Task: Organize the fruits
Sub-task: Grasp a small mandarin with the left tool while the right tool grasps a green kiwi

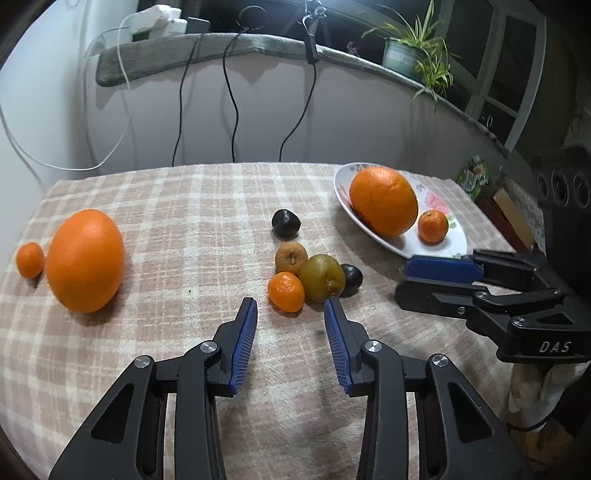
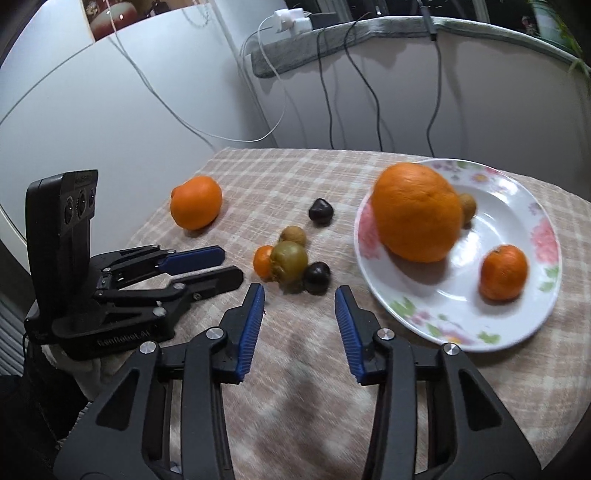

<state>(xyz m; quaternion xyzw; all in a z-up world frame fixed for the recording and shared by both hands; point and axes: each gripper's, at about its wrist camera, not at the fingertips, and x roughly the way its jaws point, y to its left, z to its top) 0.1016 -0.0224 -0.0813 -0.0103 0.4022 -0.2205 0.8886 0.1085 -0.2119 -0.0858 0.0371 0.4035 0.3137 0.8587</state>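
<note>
A cluster of small fruit lies mid-table: a mandarin point(image 1: 286, 291), a green-brown fruit point(image 1: 321, 277), a brown fruit point(image 1: 291, 257) and two dark ones point(image 1: 285, 222) point(image 1: 351, 278). My left gripper point(image 1: 291, 301) is open, its tips just short of the mandarin, with nothing between the pads. My right gripper point(image 2: 300, 288) is open too, close in front of the green-brown fruit point(image 2: 289, 258) and a dark fruit point(image 2: 317, 273). The floral plate point(image 2: 517, 325) holds a big orange point(image 2: 417, 212), a mandarin point(image 2: 504, 272) and a small brown fruit point(image 2: 468, 206). Another big orange point(image 1: 85, 260) and a mandarin point(image 1: 29, 259) lie at the left.
A checked cloth point(image 1: 184, 206) covers the table, which ends at a white wall with hanging cables point(image 1: 231, 96). A ledge above carries a potted plant point(image 1: 410, 51) and a power strip point(image 1: 155, 20). Books and a packet point(image 1: 506, 214) lie past the plate. Each gripper shows in the other's view point(image 1: 439, 280) point(image 2: 221, 266).
</note>
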